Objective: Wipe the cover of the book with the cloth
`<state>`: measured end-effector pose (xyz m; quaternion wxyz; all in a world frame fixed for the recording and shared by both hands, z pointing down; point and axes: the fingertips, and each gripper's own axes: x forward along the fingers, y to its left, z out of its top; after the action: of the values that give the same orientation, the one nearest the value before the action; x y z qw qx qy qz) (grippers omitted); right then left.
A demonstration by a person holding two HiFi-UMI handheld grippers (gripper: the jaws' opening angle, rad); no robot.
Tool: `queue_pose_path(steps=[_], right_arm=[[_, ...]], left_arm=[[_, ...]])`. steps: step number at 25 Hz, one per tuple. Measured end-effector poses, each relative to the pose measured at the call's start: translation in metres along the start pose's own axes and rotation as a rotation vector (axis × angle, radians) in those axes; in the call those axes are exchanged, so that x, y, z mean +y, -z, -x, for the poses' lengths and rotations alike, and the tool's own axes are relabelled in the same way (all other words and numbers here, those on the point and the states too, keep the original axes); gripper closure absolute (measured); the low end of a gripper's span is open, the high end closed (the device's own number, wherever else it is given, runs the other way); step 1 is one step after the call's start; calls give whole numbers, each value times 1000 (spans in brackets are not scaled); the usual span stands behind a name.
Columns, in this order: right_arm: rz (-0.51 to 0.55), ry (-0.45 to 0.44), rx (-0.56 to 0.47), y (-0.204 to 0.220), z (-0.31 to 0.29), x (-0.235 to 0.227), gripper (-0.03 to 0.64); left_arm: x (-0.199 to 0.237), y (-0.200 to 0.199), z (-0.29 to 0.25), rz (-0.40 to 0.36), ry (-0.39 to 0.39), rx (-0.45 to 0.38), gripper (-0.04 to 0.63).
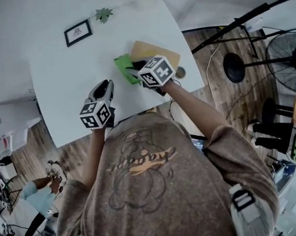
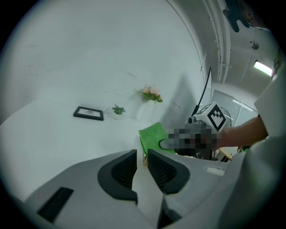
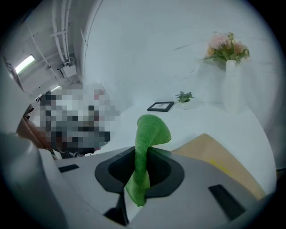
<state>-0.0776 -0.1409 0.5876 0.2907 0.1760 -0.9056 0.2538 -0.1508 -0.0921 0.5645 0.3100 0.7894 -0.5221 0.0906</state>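
A tan book [image 1: 160,52] lies on the white table [image 1: 63,84] near its right edge. A green cloth [image 1: 122,67] rests at the book's left end. My right gripper [image 1: 134,69] is shut on this cloth. In the right gripper view the cloth [image 3: 149,129] stands up in a fold between the jaws, with the book [image 3: 219,156] just to the right. My left gripper [image 1: 107,85] hovers over bare table to the left of the cloth. Its jaws [image 2: 142,157] stand a narrow gap apart with nothing between them. The cloth [image 2: 152,136] lies ahead of them.
A black picture frame [image 1: 78,32] and a small potted plant [image 1: 103,14] sit at the table's far side. A white vase of flowers [image 3: 231,85] stands behind them. A small round object [image 1: 180,72] lies by the right edge. A fan [image 1: 285,60] stands on the floor.
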Motion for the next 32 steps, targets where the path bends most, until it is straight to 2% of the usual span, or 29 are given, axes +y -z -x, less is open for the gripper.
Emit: queue_pose_path(steps=[6,10,17,20,32], right_arm=[[40,42,64,7,-23,-13,554],[21,73,74,9,-23,-26,554],[8,100,77,8,-22,-40,552],[-7,106,70,9,-19,-48,552],[-93,210,16,5,13,-91,551]], left_arm=[[21,5,18,32,-53,-14,520],[24,7,19,38,-60,-10,520],[17,4,10,27,-35,-5,520],[13,-3,6,48,-20,-15,520],[-4,-15,-11,33,37,-9,520]])
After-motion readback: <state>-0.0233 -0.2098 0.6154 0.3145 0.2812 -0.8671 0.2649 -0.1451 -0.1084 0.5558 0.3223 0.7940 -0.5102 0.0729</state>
